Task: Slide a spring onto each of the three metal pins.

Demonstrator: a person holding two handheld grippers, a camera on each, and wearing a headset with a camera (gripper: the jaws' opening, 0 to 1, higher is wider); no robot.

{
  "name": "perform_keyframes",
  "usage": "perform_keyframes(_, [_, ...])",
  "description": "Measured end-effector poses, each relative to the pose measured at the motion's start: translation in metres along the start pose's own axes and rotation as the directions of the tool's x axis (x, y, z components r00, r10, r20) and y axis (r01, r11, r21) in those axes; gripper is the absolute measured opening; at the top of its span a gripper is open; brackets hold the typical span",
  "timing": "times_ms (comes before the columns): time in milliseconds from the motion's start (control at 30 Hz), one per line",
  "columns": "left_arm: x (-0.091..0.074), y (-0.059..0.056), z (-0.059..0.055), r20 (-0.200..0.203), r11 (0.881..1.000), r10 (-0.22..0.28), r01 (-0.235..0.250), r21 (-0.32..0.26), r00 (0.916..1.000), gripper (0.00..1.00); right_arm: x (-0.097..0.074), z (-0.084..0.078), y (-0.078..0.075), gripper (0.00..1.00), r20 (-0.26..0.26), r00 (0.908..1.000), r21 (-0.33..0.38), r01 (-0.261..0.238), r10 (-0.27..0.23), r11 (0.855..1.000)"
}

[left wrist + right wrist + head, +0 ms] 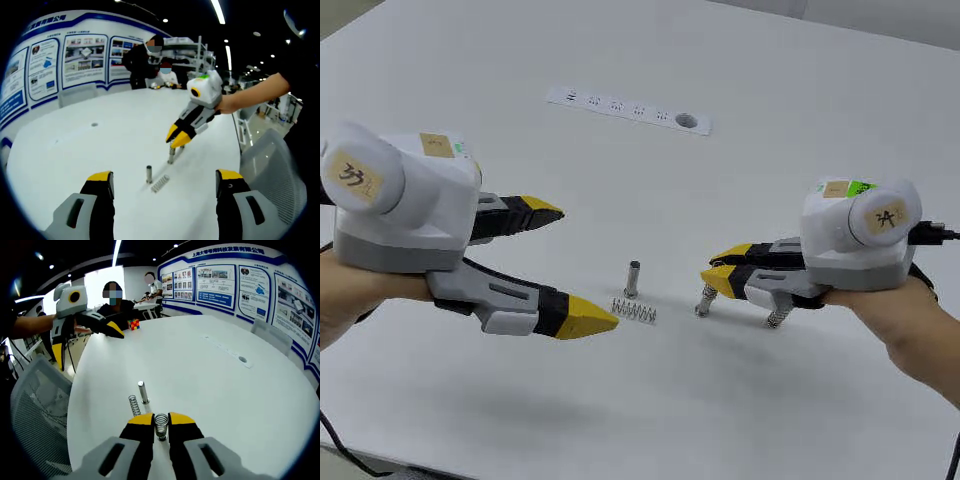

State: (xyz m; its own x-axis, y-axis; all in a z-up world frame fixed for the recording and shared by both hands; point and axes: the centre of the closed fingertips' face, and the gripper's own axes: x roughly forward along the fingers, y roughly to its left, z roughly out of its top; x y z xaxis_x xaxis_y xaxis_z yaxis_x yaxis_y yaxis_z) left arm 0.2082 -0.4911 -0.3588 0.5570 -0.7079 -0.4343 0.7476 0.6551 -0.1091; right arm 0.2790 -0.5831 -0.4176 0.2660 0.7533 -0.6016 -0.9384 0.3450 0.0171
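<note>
A bare metal pin (633, 278) (149, 174) (143, 392) stands upright mid-table, with a loose spring (634, 310) (160, 183) (133, 405) lying beside it. To its right my right gripper (721, 269) (177, 136) (160, 421) is shut on the top of a spring (706, 300) (161, 426) that sits over a second pin. A third pin (777, 317) wearing a spring stands under that gripper's body. My left gripper (570, 265) (164, 180) hovers open, left of the bare pin, with nothing between its fingers.
A white socket strip (625, 108) with a round hole (686, 121) is set into the white table (650, 400) at the far side. A colour cube (133, 324) sits near the far edge, where people sit. Grey chairs (270, 155) (35, 405) flank the table.
</note>
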Motion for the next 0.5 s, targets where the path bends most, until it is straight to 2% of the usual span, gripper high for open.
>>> perform_keyframes(200, [0.001, 0.000, 0.000, 0.001, 1.000, -0.002, 0.002, -0.002, 1.0000, 0.85, 0.007, -0.009, -0.002, 0.11, -0.007, 1.0000, 0.020, 0.007, -0.007, 1.000])
perform_keyframes(500, [0.001, 0.003, 0.000, -0.001, 1.000, -0.002, 0.002, -0.006, 1.0000, 0.84, 0.015, -0.020, 0.000, 0.11, -0.031, 0.9995, 0.012, 0.008, -0.008, 1.000])
